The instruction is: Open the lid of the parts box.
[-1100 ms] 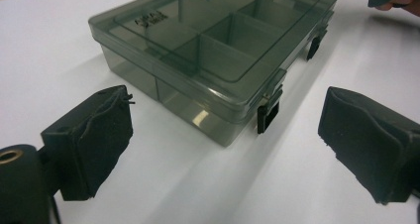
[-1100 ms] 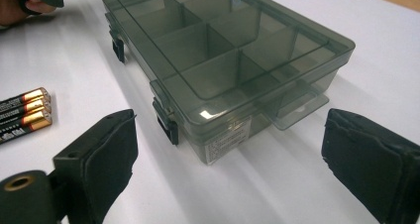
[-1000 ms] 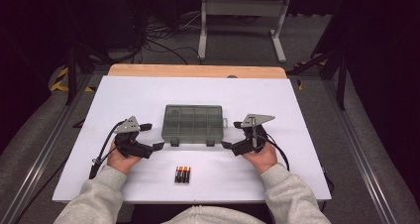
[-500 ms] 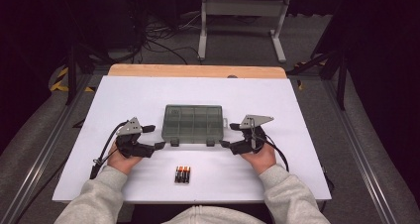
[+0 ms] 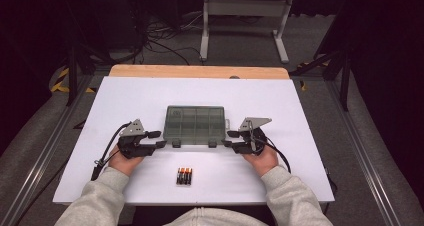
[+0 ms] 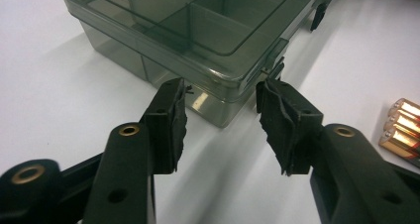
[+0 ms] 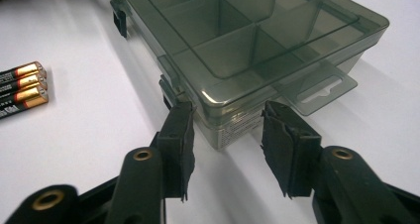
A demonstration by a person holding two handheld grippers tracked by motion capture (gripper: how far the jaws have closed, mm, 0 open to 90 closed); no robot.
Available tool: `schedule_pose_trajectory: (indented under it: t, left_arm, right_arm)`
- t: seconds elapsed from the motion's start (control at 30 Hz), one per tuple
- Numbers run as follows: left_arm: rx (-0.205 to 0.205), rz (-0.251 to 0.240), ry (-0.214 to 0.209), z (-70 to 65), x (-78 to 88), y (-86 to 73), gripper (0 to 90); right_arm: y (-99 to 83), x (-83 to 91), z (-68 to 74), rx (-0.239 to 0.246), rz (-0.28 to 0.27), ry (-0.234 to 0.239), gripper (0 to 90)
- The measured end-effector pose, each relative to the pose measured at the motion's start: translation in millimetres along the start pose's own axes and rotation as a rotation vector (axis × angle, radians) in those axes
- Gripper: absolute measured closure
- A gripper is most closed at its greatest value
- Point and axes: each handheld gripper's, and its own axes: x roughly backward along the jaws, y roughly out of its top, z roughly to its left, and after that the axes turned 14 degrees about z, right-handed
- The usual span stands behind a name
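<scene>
High view: compartment box (image 5: 195, 125) sits mid-table between the two grippers, lid shut. Left gripper (image 5: 157, 139) is at its near-left corner, right gripper (image 5: 229, 138) at its near-right corner. Batteries (image 5: 184, 176) lie nearer the person, between the hands. White table (image 5: 125, 96) has a wood strip at the far edge; beyond it a dark room, floor cables and a stand's legs.

Left gripper view: jaws part-open, have just been closing, straddling the box corner (image 6: 223, 105). Pads not on the plastic, so nothing is held. Batteries (image 6: 403, 127) off to its right.

Right gripper view: same story, jaws just closing around the corner (image 7: 225, 120), gap visible both sides, no grip. Hang tab just beyond its right jaw.

Risk, as I read it: corner pinches on smooth plastic can slip, and uneven closing would skid or twist the box on the slick top.
</scene>
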Motion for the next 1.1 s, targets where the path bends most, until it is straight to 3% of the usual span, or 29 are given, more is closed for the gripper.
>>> schedule_pose_trajectory:
  t: [0.57,0.83,1.1]
  left_arm:
    - [0.001,0.044,-0.001,0.1,-5.8,0.9,64.9]
    - [-0.023,0.062,0.015,-2.4,-7.6,1.9,69.9]
    - [-0.015,0.055,0.019,-1.6,-5.0,1.2,68.7]
  right_arm:
    - [0.1,-4.8,3.0,0.018,0.033,-0.011,65.6]
    - [0.1,-4.8,3.5,0.019,0.034,-0.015,65.6]
    - [0.0,-4.8,3.1,0.019,0.035,-0.013,65.7]
